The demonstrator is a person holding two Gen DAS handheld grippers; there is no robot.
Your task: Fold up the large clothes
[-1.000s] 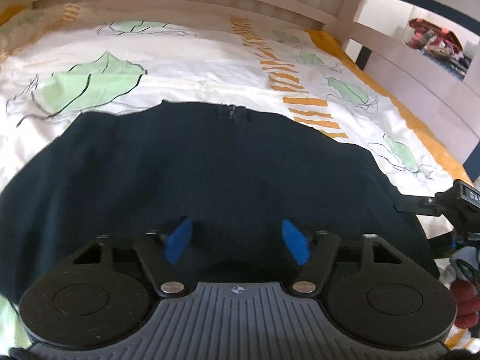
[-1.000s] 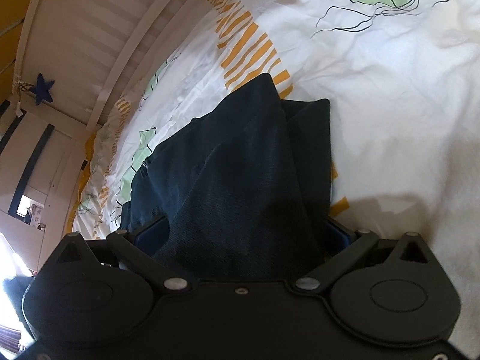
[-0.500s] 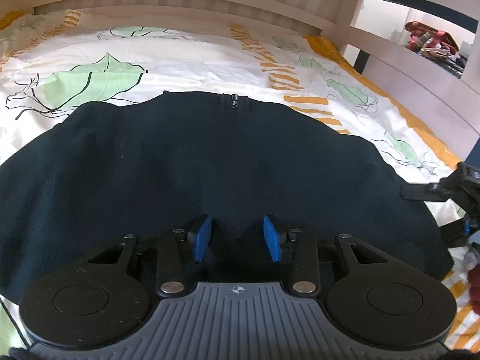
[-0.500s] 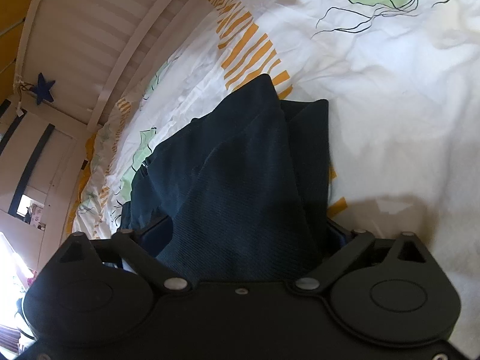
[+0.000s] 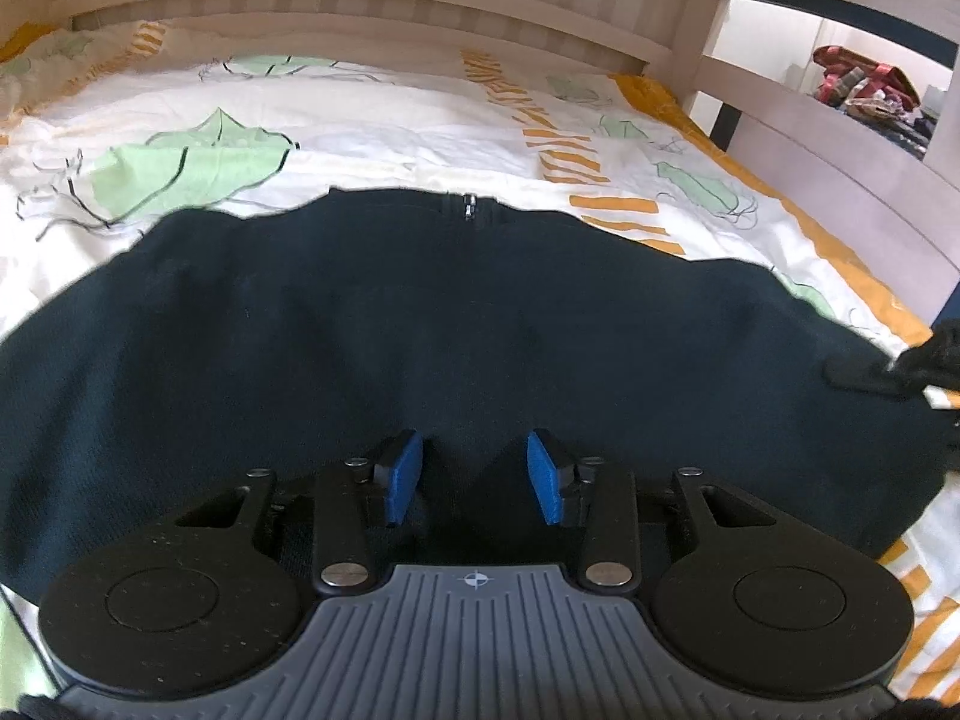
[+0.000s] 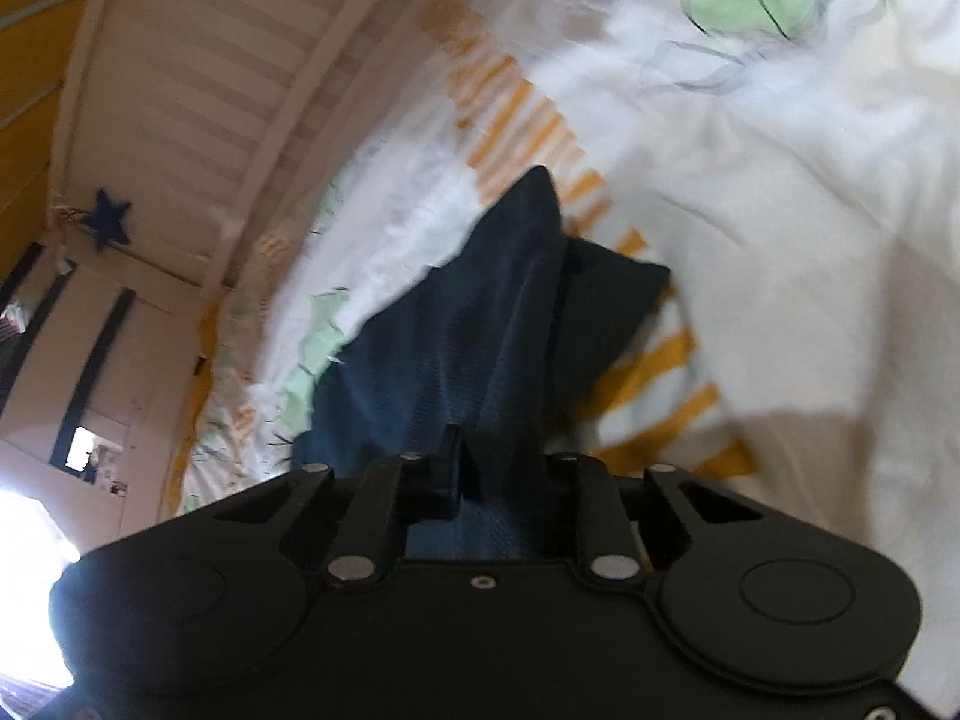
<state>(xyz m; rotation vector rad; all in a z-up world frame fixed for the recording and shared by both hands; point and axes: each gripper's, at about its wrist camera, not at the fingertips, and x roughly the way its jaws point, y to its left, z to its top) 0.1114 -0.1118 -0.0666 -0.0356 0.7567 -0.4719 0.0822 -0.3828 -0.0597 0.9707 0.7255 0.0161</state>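
A large dark navy garment [image 5: 480,312] with a zip at its far edge lies spread across the bed. My left gripper [image 5: 474,474] sits at its near edge, the blue pads [image 5: 402,474] pinching a raised fold of the cloth. In the right wrist view the garment [image 6: 480,330] hangs up in a peaked fold from my right gripper [image 6: 498,468]. Its jaws are closing, with the cloth bunched between them and the left finger against it. The right finger is hidden by the fabric. The right gripper [image 5: 870,372] also shows at the garment's right end.
The bed sheet [image 5: 390,120] is white with green leaf and orange stripe prints. A slatted wooden rail [image 5: 360,6] runs along the far side. A shelf with coloured things [image 5: 864,84] stands at the right. A blue star [image 6: 108,222] hangs on the wall.
The left jaws narrowed onto a fold of the garment, then held. The right jaws went from wide to tight around the cloth, and that gripper rose slightly, pulling the garment's end up.
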